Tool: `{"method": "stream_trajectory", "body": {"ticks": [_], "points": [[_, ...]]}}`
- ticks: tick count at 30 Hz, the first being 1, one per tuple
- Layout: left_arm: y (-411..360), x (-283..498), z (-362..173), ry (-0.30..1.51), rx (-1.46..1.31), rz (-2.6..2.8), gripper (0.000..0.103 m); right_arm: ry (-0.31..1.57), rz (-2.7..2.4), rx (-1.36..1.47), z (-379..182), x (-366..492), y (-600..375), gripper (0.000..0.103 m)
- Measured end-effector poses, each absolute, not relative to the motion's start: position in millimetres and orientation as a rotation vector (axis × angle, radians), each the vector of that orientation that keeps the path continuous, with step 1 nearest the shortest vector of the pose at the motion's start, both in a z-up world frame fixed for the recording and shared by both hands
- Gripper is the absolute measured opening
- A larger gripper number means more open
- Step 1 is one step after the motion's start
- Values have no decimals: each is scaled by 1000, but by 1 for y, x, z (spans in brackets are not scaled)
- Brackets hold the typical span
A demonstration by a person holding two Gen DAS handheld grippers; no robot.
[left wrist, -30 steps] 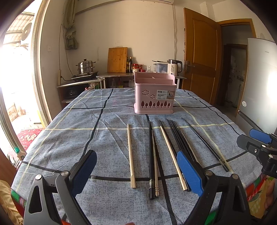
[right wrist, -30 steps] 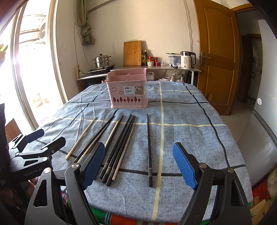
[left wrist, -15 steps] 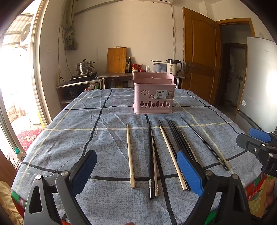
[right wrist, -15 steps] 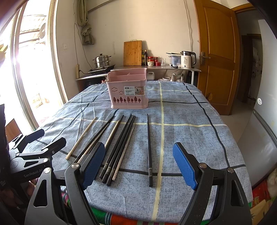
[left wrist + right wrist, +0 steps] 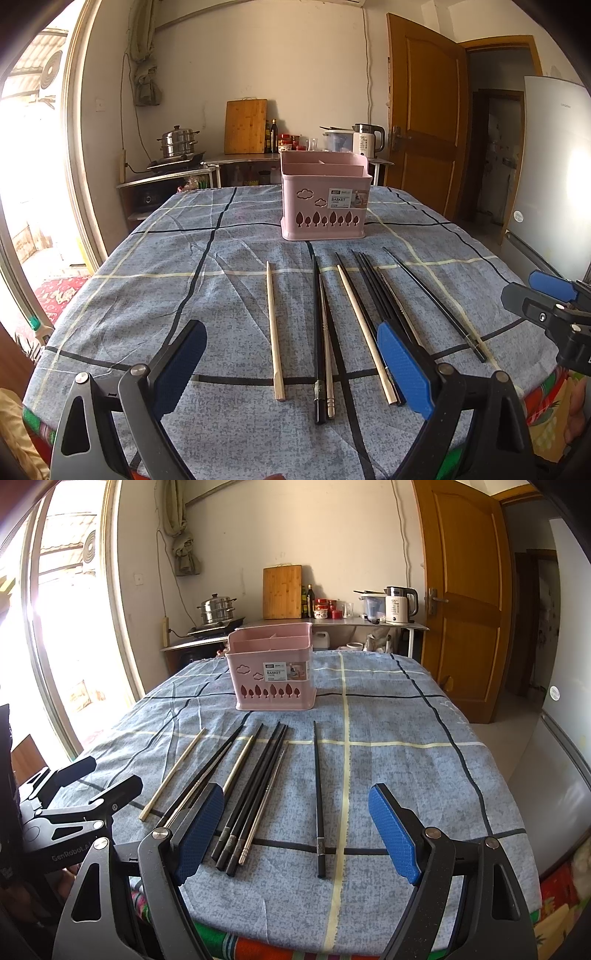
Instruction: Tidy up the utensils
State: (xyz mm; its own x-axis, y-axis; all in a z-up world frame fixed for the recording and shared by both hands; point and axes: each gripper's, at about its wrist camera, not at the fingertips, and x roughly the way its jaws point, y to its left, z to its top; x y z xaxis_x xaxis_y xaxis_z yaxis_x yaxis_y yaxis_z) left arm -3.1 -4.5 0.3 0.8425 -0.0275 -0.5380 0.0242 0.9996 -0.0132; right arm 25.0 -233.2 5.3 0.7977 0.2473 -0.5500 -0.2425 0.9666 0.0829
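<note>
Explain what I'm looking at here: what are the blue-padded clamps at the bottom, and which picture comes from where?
Those clamps are two hand-held grippers a person carries, one per hand; each has a camera looking forward along its fingers. One picture looks out from the left gripper, the other from the right gripper. Both have their jaws wide open and hold nothing. Each gripper also shows at the edge of the other's view. On the checked tablecloth lie loose chopsticks, pale wooden, black and metal ones. Behind them stands a pink basket with compartments.
</note>
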Motion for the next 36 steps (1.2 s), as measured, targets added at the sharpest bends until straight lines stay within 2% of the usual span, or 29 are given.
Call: {"method": "stream_trajectory", "body": {"ticks": [11,22,25,27,29,33,36], "points": [[2,17,-10,616,-13,-59,95,618,273,6,-5,37,-231,81],[18,83,-20,748,-39,-54,94,677,300,-25,-10,81,-223,79],[22,107,-23,797,-41,-33,84,700,296,-38,-12,98,-221,72],[25,122,-27,827,-37,-18,70,720,296,-45,-14,111,-220,69],[31,136,-31,856,-63,-23,63,746,297,-52,-16,125,-219,63],[38,157,-38,887,-79,-31,56,777,309,-56,-20,149,-217,61],[40,172,-47,925,-79,-34,50,818,311,-55,-27,169,-215,55]]}}
